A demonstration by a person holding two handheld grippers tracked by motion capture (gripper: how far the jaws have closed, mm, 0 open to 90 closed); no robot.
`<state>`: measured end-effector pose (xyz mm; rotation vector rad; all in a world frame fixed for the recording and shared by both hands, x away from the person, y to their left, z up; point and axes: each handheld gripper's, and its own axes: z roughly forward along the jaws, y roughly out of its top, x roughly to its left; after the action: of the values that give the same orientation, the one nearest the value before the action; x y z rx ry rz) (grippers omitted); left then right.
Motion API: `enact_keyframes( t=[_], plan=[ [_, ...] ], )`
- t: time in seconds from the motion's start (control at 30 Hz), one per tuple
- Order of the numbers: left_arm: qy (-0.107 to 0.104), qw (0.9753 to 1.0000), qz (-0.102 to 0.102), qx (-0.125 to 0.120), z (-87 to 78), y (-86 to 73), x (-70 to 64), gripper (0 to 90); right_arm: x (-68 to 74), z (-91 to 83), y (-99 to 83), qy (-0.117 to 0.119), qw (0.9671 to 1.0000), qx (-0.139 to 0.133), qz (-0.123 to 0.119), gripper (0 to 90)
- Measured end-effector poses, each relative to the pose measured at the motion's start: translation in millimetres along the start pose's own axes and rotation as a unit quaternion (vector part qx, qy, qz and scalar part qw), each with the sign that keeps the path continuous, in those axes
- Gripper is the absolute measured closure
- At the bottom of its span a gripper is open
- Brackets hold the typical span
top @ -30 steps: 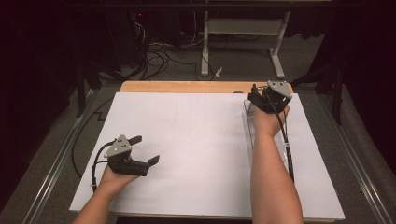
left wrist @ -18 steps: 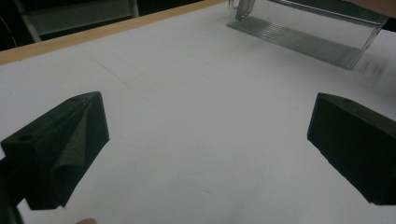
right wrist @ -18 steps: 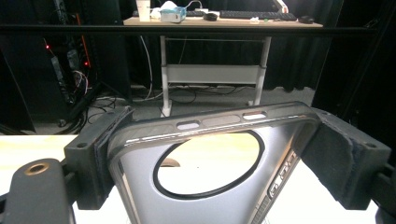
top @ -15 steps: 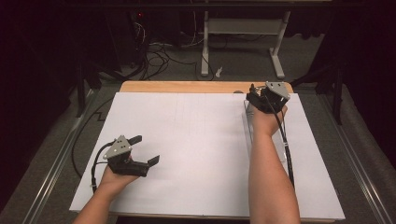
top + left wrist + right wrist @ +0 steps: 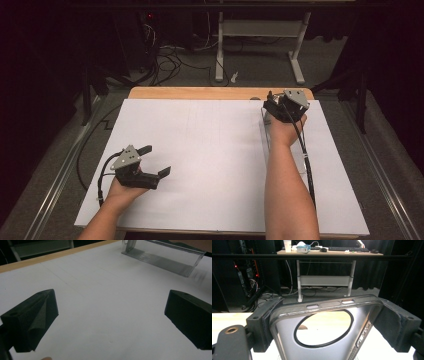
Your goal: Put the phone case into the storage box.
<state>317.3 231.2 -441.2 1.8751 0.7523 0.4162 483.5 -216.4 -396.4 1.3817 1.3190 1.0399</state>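
Right claw sits at the far right part of the table, jaws clamped on a clear phone case; in the right gripper view the case is gripped across its two long sides, with the round cut-out in its back between the jaws and slot-shaped button openings along its upper edge. In the high view the case runs from the claw back toward the near edge, partly under the right forearm; I cannot tell whether it touches the sheet. In the left gripper view, the case shows as a see-through ribbed strip, far up the sheet. Left claw is near the near left corner, jaws wide apart with nothing between them, held just above the surface. Surface: a large white sheet covers nearly the whole table, with bare wood left as a strip along the far edge. Room: dark, grey carpet floor, a white-legged desk frame beyond the far edge, loose cables on the floor to its left, and a desk top with a keyboard in the right gripper view.
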Motion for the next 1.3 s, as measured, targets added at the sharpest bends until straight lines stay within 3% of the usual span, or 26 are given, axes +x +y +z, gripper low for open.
enact_keyframes(
  t=[0.67, 1.3],
  plan=[
    [-0.001, 1.0, 0.001, 0.002, 0.4, 0.2, -1.2, 0.4, 2.1, 4.6, -1.8, 0.003, 0.9999, -0.014, -0.009, 13.9],
    [-0.001, 1.0, -0.001, 0.002, 0.3, -0.1, -0.3, 0.3, 7.1, 12.6, 2.2, 0.009, 0.9994, -0.009, -0.031, 13.4]
  ],
)
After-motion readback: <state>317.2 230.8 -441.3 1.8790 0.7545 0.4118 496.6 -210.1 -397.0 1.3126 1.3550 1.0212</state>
